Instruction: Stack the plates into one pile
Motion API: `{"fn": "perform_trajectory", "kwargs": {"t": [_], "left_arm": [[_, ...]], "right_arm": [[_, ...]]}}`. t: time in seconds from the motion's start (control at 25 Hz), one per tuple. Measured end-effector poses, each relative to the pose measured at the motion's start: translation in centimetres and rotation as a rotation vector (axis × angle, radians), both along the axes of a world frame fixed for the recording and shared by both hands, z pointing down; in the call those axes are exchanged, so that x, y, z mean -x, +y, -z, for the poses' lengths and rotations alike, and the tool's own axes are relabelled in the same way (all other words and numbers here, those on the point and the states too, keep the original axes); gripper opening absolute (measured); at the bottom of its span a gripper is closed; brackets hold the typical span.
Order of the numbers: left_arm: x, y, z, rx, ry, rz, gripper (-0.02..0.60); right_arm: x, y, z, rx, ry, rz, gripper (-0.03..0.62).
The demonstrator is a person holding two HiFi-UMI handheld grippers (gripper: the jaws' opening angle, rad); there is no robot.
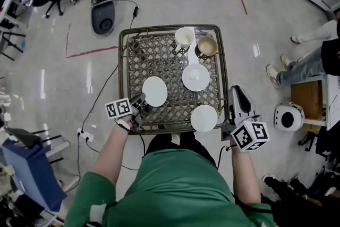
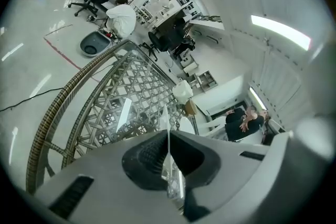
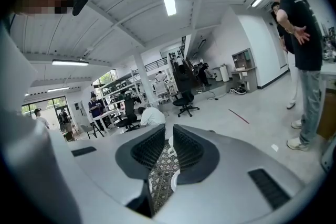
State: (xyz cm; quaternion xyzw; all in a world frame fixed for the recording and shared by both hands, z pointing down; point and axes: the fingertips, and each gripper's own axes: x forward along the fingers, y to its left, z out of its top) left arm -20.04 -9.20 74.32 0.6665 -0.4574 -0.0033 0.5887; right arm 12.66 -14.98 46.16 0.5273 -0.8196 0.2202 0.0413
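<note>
Pads of the left gripper are closed tight on the thin rim of a white plate, which runs edge-on between them and extends away past the fingertips. It is judged stiff, glazed, slippery and breakable. A rim pinch could let it droop or slide, so a deep bite and a slow carry are advised. Beyond and to the right of that grip lie a second plate and, nearer the person, a third plate, both flat on the lattice table and apart from each other. The right gripper holds nothing; its jaws stand narrowly apart, near the third plate.
</note>
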Motion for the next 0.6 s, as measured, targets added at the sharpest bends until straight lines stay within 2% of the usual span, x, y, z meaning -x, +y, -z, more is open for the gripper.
{"fn": "perform_trajectory", "kwargs": {"t": [0.32, 0.6], "left_arm": [[-1.9, -1.9, 2.4, -0.057, 0.027, -0.012, 0.031], [-5.8, -4.1, 4.3, -0.102, 0.063, -0.055, 0.031]], "right_arm": [[-1.6, -0.5, 0.1, -0.009, -0.024, -0.023, 0.067], [-3.5, -0.8, 0.0, 0.002, -0.039, -0.042, 0.066]]}}
